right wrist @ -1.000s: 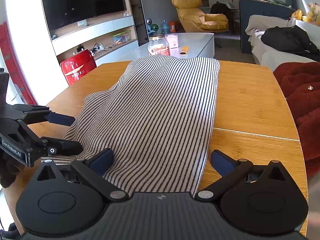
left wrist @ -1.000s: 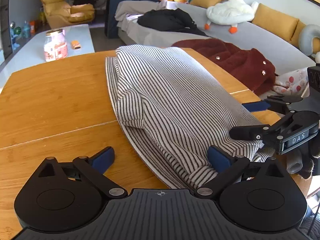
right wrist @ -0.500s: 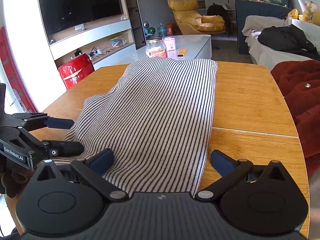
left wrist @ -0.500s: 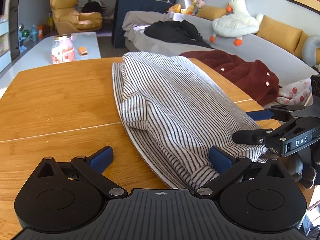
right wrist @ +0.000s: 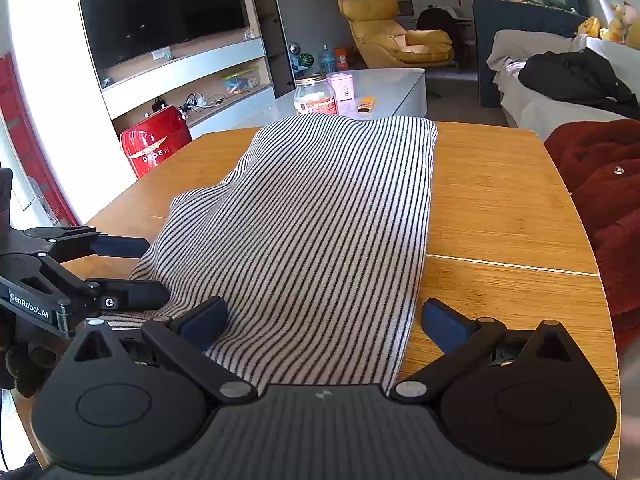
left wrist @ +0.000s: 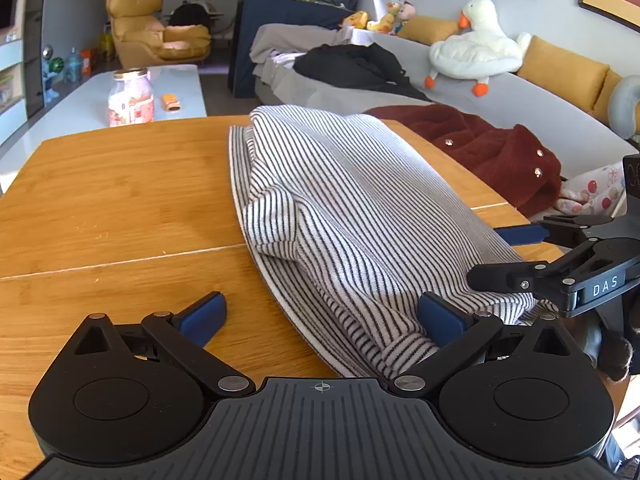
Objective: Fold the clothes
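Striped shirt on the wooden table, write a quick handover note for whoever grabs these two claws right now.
Left claw: open, low at the near end of the striped shirt, its right finger against the bunched cloth, its left finger over bare table.
Right claw: open, straddling the shirt's near hem, gripping nothing.
Shirt: lies lengthwise down the wooden table, already narrowed to a long strip, smooth on the right claw's side, rumpled along the left claw's side.
Done: the sides appear folded in.
Left: probably close both claws on the near end, carry it toward the far end, then flatten the rumpled edge.
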A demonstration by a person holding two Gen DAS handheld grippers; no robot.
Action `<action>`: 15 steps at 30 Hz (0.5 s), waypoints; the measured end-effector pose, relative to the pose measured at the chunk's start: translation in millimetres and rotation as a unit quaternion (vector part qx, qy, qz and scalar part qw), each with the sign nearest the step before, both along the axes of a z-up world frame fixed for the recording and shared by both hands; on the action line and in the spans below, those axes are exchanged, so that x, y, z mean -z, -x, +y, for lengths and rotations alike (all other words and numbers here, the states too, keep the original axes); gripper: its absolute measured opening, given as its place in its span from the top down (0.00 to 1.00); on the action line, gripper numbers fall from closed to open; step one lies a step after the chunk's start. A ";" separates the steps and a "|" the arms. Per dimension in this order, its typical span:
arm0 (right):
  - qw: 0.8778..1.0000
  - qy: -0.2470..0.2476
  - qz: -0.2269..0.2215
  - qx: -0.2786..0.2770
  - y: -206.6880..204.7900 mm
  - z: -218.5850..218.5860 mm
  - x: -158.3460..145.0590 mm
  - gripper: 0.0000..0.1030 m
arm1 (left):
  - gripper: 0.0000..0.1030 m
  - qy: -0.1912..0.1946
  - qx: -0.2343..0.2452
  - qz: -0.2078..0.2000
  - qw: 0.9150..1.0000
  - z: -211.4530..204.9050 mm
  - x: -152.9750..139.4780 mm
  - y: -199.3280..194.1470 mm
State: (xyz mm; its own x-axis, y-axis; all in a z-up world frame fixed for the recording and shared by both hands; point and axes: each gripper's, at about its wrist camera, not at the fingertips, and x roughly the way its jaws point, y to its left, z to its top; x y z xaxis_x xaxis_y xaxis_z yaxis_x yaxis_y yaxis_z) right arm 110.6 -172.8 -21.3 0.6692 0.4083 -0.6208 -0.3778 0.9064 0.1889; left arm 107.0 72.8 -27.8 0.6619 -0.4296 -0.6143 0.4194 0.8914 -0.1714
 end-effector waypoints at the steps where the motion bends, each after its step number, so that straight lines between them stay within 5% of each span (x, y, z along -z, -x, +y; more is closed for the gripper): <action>1: 1.000 0.000 0.001 -0.001 -0.1 -0.2 -0.2 0.00 | 0.00 0.001 0.000 0.000 1.000 0.2 0.1 0.1; 10: 1.000 0.030 0.003 -0.002 14.0 -4.4 -6.3 0.00 | 0.00 0.009 -0.014 0.002 1.000 1.0 -0.3 5.2; 15: 0.986 0.138 -0.086 -0.039 44.3 2.5 -34.9 0.00 | 0.00 0.013 -0.014 0.008 1.000 -1.3 -2.2 15.3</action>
